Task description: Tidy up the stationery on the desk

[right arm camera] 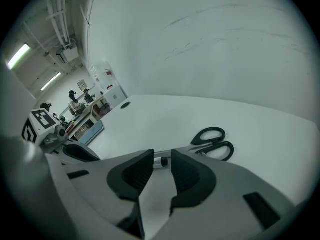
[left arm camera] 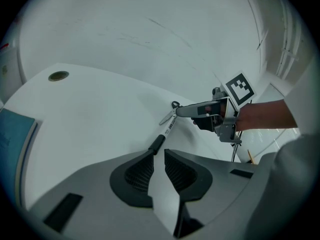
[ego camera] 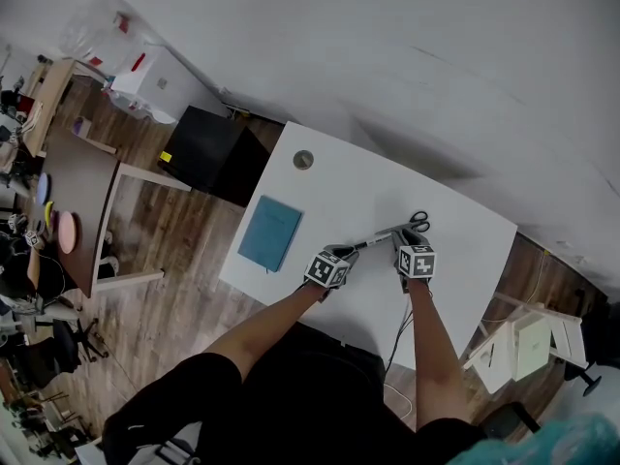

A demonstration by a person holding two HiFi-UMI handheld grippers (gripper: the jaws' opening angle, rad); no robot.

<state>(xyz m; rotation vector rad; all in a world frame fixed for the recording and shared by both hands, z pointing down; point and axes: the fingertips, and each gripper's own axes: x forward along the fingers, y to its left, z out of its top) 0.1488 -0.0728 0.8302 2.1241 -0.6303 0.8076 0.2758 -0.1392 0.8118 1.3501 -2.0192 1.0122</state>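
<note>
A white pen with a black cap [ego camera: 376,237] lies on the white desk [ego camera: 339,187], with black-handled scissors [ego camera: 418,223] just beyond its far end. My left gripper [ego camera: 346,253] is at the pen's capped end. In the left gripper view the black cap [left arm camera: 156,144] lies just past the fingertips, and the jaws [left arm camera: 159,156] stand apart with nothing pressed between them. My right gripper [ego camera: 401,242] is at the pen's other end, open. That end [right arm camera: 161,162] shows in the gap of the right gripper [right arm camera: 161,156], with the scissors [right arm camera: 213,143] a little ahead.
A blue notebook [ego camera: 271,232] lies at the desk's left side, and a round cable hole [ego camera: 303,160] sits near the back edge. A black box [ego camera: 203,150] stands on the wooden floor to the left. A white wall runs behind the desk.
</note>
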